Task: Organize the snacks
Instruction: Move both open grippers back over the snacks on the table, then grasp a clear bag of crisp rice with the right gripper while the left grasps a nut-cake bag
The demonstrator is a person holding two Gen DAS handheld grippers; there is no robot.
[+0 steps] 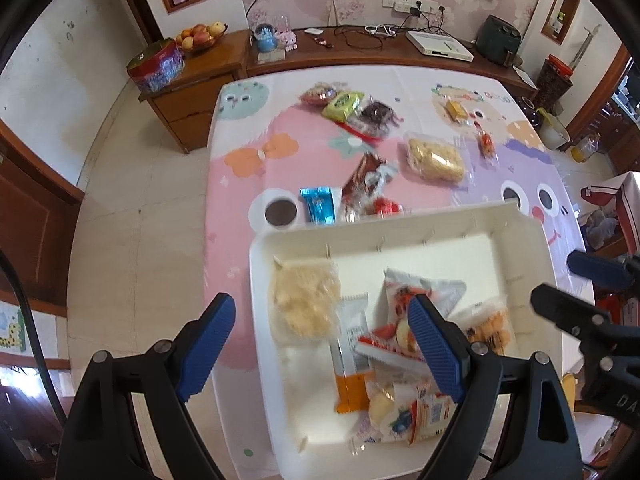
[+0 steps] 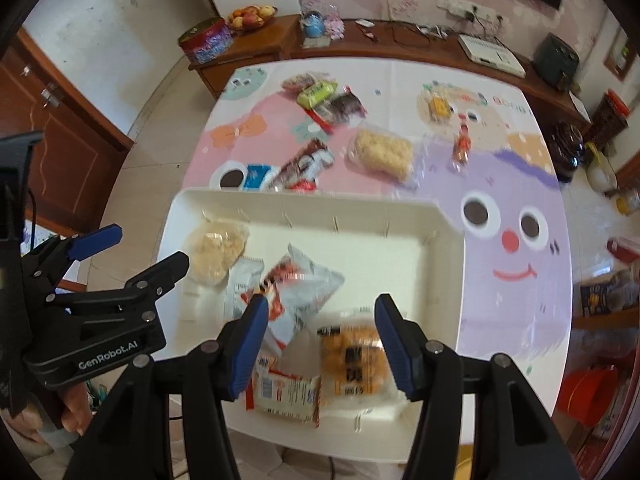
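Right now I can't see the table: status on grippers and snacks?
Left gripper open, empty. Right gripper open above orange packet, not gripping. White tray part filled; blue packet and others outside. Nothing blocking.

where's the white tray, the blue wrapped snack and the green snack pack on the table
white tray (image 2: 400, 212), right wrist view, bare far wall of the tray
blue wrapped snack (image 1: 319, 204), left wrist view, middle of the wrapper
green snack pack (image 1: 342, 105), left wrist view, centre of the pack's top face
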